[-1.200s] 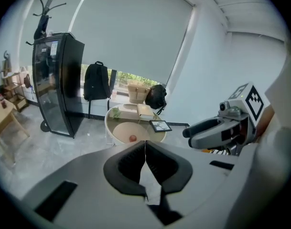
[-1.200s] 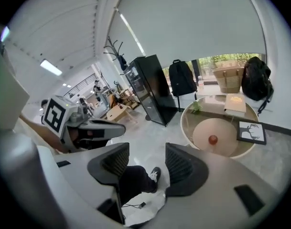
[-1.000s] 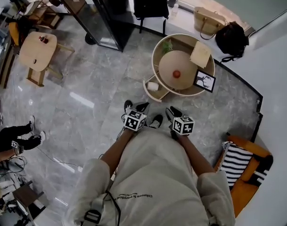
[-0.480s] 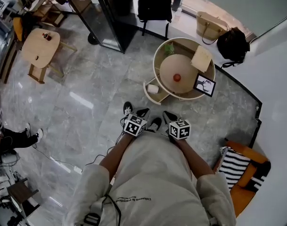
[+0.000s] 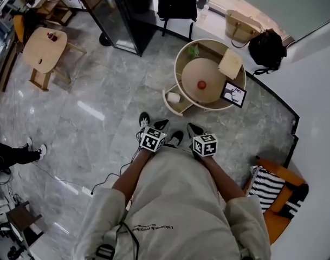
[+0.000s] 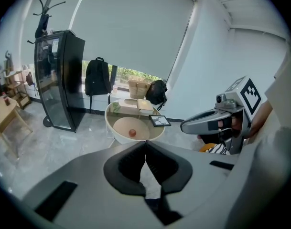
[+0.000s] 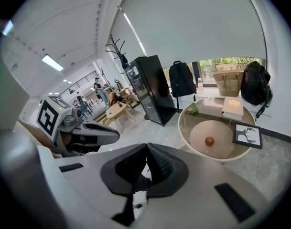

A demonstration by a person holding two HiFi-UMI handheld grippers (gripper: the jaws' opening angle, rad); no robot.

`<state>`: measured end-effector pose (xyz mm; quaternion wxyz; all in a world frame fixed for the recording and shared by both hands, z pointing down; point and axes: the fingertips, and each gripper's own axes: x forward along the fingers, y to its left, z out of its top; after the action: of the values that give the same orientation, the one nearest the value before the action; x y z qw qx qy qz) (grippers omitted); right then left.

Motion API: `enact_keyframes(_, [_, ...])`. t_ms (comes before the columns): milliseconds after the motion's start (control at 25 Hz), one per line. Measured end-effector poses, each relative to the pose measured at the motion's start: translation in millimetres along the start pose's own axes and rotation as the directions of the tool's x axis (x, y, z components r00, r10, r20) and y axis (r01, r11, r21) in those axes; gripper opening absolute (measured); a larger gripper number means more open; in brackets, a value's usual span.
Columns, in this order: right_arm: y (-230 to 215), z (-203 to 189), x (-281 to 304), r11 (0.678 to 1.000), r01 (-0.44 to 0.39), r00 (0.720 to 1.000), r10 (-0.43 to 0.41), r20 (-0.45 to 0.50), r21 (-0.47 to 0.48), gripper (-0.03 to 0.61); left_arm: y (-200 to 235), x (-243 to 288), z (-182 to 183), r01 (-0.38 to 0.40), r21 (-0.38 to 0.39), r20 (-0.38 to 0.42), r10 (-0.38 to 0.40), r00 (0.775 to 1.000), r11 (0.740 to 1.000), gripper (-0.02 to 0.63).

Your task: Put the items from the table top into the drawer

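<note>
Two grippers are sitting low in front of your body, side by side and apart from each other, and you are pointing both downward and ahead toward the round table (image 5: 178, 64). You are holding the left gripper (image 6: 145, 143) with its fingers (image 6: 128, 166) pressed together at the tips, and nothing is lying between them. You are holding the right gripper (image 7: 146, 146) the same way: its fingers (image 7: 162, 168) are meeting at the tips and are gripping nothing.

The table is standing well ahead of you across the grey marble floor (image 5: 99, 118), away from both grippers. On its tan inner top a small red ball (image 5: 201, 84) is resting alone near the middle. On the ring around that top, a book (image 5: 230, 63) is lying at the far right, a framed picture (image 5: 233, 93) is lying at the near right, and a small green plant (image 5: 193, 51) is sitting at the far left. The drawer (image 5: 181, 110) is standing pulled open at the table's near left side, and a white thing (image 5: 174, 97) is sitting inside it, too small to name.
</note>
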<state>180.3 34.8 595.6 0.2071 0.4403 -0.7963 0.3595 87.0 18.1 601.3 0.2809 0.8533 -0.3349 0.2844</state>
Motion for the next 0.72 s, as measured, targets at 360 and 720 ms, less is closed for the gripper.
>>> enact_keyframes(360, [-5.8,-0.8,-4.7,1.0,0.007,1.0,-0.007,0.002,0.004,0.035,-1.1,3.3,4.5,-0.007,-0.007,0.012,0.007,1.0,1.0,0.02])
enact_keyframes(720, [-4.6,-1.4,-6.0,1.0,0.01,1.0,-0.01,0.008,-0.004,0.034,-0.1,-0.6,3.6,-0.018,-0.017,0.025,0.018,1.0,1.0,0.02])
